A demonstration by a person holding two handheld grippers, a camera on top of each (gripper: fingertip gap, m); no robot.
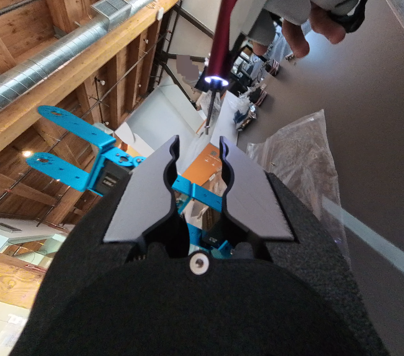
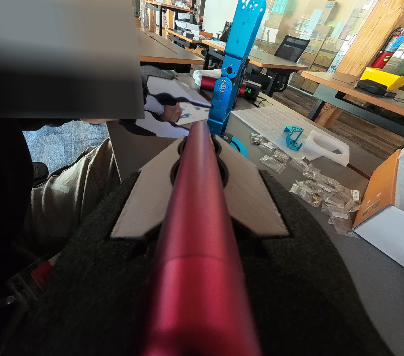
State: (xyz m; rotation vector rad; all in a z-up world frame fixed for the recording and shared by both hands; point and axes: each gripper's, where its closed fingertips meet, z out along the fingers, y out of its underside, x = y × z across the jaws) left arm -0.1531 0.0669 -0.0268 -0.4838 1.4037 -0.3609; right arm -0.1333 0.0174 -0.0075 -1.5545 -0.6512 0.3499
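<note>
My left gripper is shut on the lower part of a blue metal robot arm; a blue bar crosses between its jaws. The arm stands upright on the grey table in the right wrist view, and the left gripper's fingers reach it from the left. My right gripper is shut on a red electric screwdriver. In the left wrist view the screwdriver comes down from above with its tip light on. Its thin bit carries a small screw just above the left jaws.
Several small bags of screws lie on the table right of the arm, with a loose blue bracket, white foam and an orange and white box. A clear plastic bag lies nearby. A person's leg is at left. Across from one pair of fingers to the other is roughly 6 cm.
</note>
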